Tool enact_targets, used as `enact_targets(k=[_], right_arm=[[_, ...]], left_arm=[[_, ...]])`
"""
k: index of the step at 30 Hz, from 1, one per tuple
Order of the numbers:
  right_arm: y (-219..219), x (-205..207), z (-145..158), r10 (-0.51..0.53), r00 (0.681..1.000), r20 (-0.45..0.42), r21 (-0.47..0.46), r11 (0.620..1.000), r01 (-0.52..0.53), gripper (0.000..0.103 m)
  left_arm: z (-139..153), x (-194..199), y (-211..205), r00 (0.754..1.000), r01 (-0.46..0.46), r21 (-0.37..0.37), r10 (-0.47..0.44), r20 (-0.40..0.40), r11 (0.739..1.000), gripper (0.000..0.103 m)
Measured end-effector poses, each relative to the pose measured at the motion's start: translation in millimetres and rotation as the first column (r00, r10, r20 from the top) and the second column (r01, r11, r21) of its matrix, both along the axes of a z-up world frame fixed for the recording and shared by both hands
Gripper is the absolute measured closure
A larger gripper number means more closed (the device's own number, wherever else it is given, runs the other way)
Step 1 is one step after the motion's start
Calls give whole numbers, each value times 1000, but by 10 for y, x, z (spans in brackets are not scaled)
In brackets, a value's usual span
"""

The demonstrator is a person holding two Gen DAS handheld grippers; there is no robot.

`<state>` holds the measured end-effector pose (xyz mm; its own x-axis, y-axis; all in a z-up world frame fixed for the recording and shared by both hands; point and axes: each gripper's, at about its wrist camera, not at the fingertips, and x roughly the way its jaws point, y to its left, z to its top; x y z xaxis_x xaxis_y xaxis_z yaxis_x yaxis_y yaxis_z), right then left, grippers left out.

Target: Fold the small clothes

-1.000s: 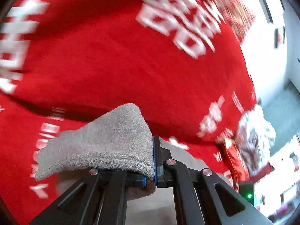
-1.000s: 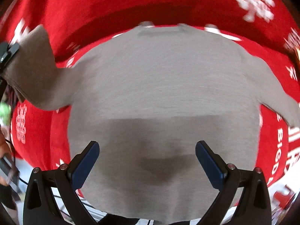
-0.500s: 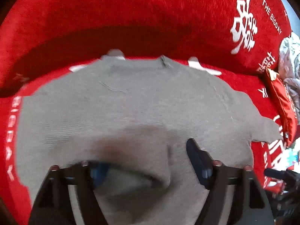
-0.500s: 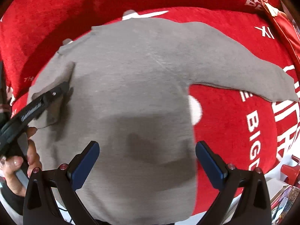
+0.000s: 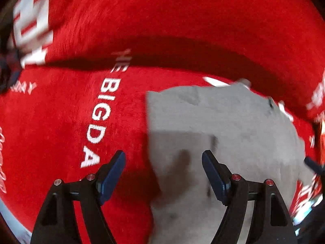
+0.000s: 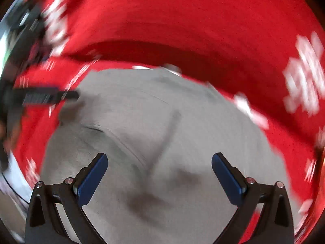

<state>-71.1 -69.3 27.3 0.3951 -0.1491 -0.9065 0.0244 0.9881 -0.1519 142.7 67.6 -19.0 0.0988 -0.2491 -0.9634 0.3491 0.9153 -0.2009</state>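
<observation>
A: Left cam: left gripper (image 5: 163, 174) let the sleeve go, jaws spread, nothing between. Sweater (image 5: 223, 126) lies on the red blanket (image 5: 61, 122), sleeve folded in.

B: Right cam: right gripper (image 6: 159, 177) spread too, empty, over the sweater. Other sleeve's next, prob.

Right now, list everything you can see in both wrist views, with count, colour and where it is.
sweater: one, grey, lying flat on the red blanket, below both grippers
blanket: one, red with white lettering, covering the whole surface under the sweater
left gripper: one, black with blue pads, jaws open and empty, over the sweater's left edge; its tip also shows at the left of the right wrist view
right gripper: one, black with blue pads, jaws open and empty, above the sweater's middle
</observation>
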Motion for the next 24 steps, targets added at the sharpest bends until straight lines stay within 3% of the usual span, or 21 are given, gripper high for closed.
enact_targets(k=[2,4,5,6,7,8,10,11,12,14,15,16,18,19,20,21,22,23,24], right_arm=[[230,145,-163,104,994,-25,-128,986,-106,7],[364,278,-395,166,983,-81,-269,946,-182,12],[376,316,-479,176,978,-109,-301,932,-201,27],[362,351,-538,179,974,-136,-310,926,-214,67],[295,349,-531,160,977,-142,-278,941,-194,89],[147,347,-433,95,990,-101,-206,972,-114,98],[-212,229,-195,-65,998,11,-22,998,65,98],[-506,105,-80,-200,978,61,126,973,191,98],[-613,35,-32,-284,956,78,202,943,264,98],[-1108,-287,-75,-530,847,49,394,789,471,97],[-1319,-460,-168,-626,780,4,486,683,546,88],[-1517,-662,-301,-710,701,-68,573,547,610,83],[-1724,-1009,-511,-798,575,-183,654,338,677,32],[-1744,-1133,-532,-818,541,-199,671,288,683,30],[-1736,-1234,-532,-826,525,-206,693,255,674,30],[-1670,-1321,-524,-819,529,-222,731,219,647,30],[-1564,-1360,-521,-805,543,-240,761,191,620,30],[-1420,-1349,-541,-777,571,-264,787,169,593,30],[-1202,-1274,-585,-724,620,-304,810,147,568,30]], left_arm=[[-180,157,21,996,-42,-42,38,-83,998,25],[-325,245,8,989,-74,-59,66,-136,996,25],[-350,240,-19,988,-75,-57,66,-137,996,25],[-365,242,-28,990,-71,-51,64,-124,996,25],[-356,251,-54,993,-60,-49,54,-109,997,25],[-351,260,-78,993,-49,-49,43,-108,998,25],[-356,283,-103,994,-35,-45,29,-109,998,25],[-359,296,-103,994,-33,-44,28,-110,998,25],[-364,311,-106,993,-32,-44,27,-112,999,25],[-371,356,-115,993,-28,-41,23,-115,999,25],[-384,390,-133,993,-24,-40,19,-119,999,25],[-387,410,-145,992,-16,-37,12,-124,999,25],[-387,433,-165,991,3,-37,-8,-133,999,25],[-383,446,-164,990,11,-36,-16,-138,999,25],[-380,452,-162,990,18,-37,-23,-140,999,25],[-387,448,-199,989,25,-41,-30,-142,999,25],[-386,466,-216,988,39,-53,-46,-144,998,34],[-379,470,-221,988,51,-57,-58,-142,997,47],[-374,478,-229,987,61,-60,-69,-143,996,51]])
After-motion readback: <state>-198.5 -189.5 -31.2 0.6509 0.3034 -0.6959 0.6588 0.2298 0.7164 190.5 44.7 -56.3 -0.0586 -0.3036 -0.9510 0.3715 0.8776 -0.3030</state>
